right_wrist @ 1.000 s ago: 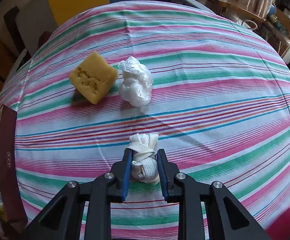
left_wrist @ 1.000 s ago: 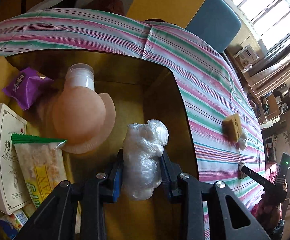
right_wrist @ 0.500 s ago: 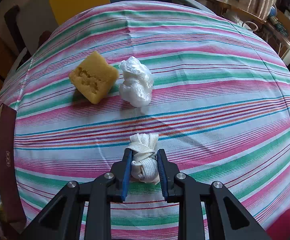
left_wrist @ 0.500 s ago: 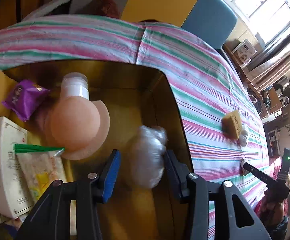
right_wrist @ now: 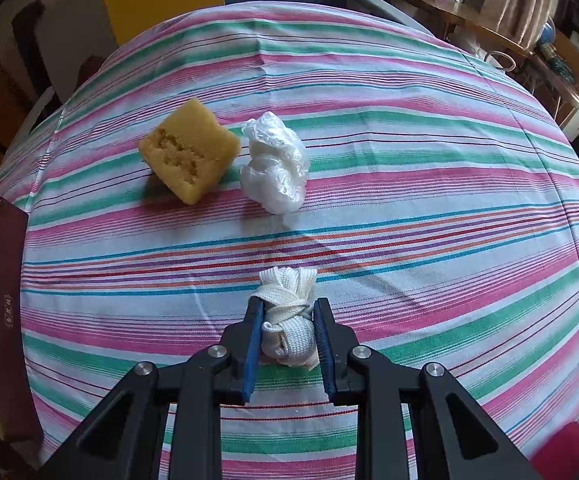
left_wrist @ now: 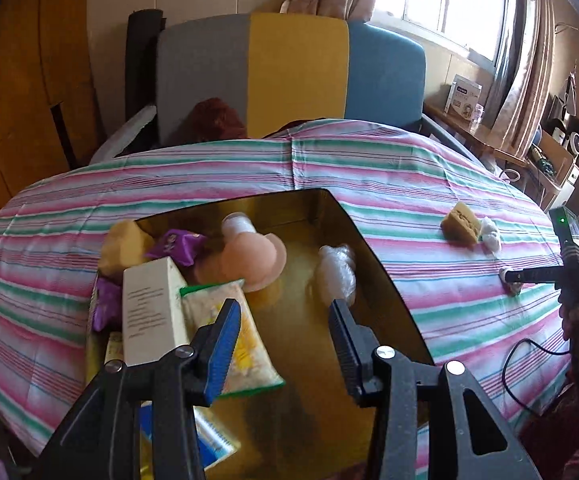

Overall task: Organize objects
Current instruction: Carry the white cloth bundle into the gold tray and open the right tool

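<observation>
Now, from the left wrist, the left gripper (left_wrist: 283, 344) hangs above the box (left_wrist: 385, 280), fingers spread and empty; a second ago they pinched the plastic bundle (left_wrist: 336, 270), which now sits upright inside by the right wall. From the right wrist, the right gripper (right_wrist: 287, 340) pinches the white rope bundle (right_wrist: 289, 320), lengthwise between its fingers on the striped surface (right_wrist: 429, 208), unchanged

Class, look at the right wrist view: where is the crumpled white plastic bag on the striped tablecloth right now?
The crumpled plastic bag lies on the tablecloth, just right of the yellow sponge, beyond the white rope bundle.
</observation>
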The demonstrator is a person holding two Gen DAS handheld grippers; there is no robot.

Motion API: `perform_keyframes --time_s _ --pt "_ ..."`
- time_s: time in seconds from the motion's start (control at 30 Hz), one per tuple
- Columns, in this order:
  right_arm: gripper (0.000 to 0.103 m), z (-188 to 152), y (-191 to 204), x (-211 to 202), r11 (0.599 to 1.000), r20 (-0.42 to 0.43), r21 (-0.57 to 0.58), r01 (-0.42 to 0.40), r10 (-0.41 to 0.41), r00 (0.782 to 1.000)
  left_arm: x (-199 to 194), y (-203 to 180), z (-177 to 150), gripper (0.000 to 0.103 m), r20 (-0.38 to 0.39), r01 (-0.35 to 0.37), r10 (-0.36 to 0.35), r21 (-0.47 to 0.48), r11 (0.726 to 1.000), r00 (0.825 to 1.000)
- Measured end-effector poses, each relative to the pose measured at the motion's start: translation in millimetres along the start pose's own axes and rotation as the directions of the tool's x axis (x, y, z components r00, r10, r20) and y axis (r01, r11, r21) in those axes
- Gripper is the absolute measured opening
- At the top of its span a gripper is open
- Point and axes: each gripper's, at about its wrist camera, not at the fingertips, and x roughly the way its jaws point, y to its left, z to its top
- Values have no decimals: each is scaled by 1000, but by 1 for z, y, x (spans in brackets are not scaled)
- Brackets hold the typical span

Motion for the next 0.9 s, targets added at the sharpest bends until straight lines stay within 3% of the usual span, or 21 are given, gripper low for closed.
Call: perform_keyframes --time_s 0.53,0.9 --pt "26 -2 9 0 998 9 -44 53 -53 999 -11 18 -30 46 -21 2 -3 -33 999 1000" --pt "26 -23 22 -20 996 11 -56 73 -72 997 -21 32 -38 46 -21 -7 6 -50 999 1000"
